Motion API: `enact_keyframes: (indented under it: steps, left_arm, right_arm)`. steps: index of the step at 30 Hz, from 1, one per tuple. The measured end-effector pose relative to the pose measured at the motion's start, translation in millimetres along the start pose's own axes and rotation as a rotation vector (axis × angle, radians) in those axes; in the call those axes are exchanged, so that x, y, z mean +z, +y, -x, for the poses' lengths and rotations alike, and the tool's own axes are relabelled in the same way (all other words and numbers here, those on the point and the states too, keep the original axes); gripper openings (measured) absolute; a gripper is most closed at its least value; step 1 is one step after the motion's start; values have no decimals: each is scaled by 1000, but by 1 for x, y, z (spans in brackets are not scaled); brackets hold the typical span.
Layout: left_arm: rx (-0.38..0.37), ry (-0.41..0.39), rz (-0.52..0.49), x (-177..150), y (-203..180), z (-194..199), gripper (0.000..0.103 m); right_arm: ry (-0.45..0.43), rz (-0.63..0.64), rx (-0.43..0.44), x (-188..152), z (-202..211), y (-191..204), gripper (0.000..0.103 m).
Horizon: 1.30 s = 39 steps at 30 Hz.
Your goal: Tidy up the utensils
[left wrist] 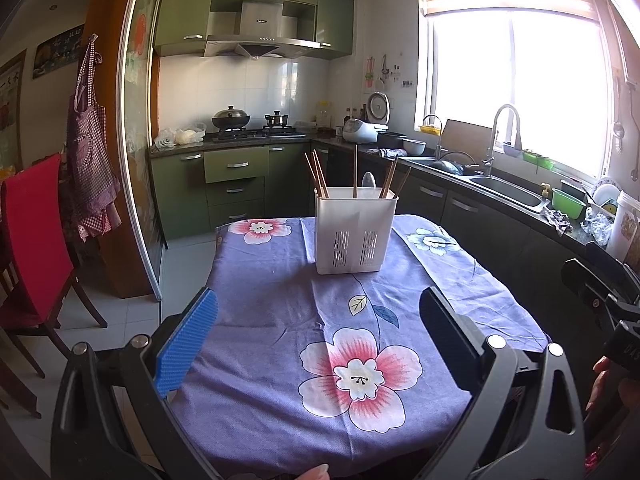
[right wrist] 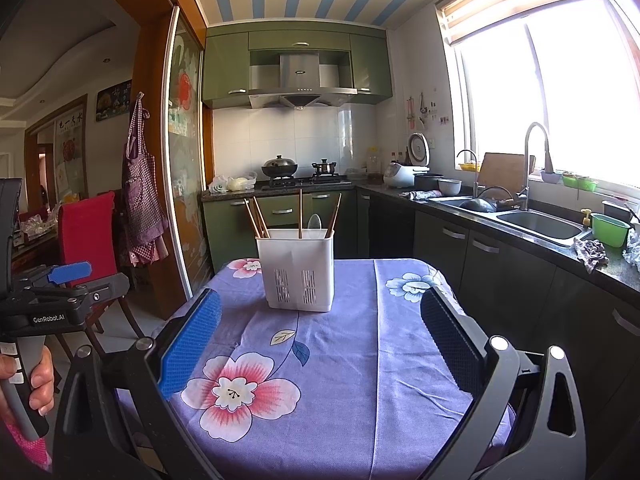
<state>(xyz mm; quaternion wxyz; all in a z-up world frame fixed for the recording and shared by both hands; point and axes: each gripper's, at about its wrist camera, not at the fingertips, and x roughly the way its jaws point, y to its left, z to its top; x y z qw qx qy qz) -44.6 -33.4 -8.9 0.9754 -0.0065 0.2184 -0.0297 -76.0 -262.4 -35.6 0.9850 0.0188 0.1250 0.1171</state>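
Since nothing loose lies on the floral tablecloth [left wrist: 280, 320], the sorting looks either finished or not begun; I cannot tell which. Both the left gripper [left wrist: 320, 332] and right gripper [right wrist: 320, 336] hang wide apart and empty, short of the white utensil holder [left wrist: 354, 232]. Standing mid-table, it contains several wooden chopsticks [left wrist: 318, 176] and one spoon [left wrist: 368, 181].

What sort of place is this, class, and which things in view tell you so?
Most likely a home kitchen: a gas stove with pots under a range hood, a sink with a tall tap by the window, and a white utensil holder of chopsticks on a cloth-covered table.
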Motion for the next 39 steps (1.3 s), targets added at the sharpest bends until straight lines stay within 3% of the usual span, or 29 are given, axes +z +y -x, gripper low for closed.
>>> enact_keyframes:
  steps: [18, 27, 39]
  left_arm:
    - [26, 11, -11, -1, -1, -5, 96]
    - [1, -33, 6, 2, 3, -3, 96]
    - [-10, 39, 7, -2, 4, -20, 96]
  right_arm:
    - [15, 4, 5, -7, -9, -1, 98]
    - [34, 9, 6, -10, -15, -2, 98]
    - [63, -4, 15, -15, -25, -8, 98]
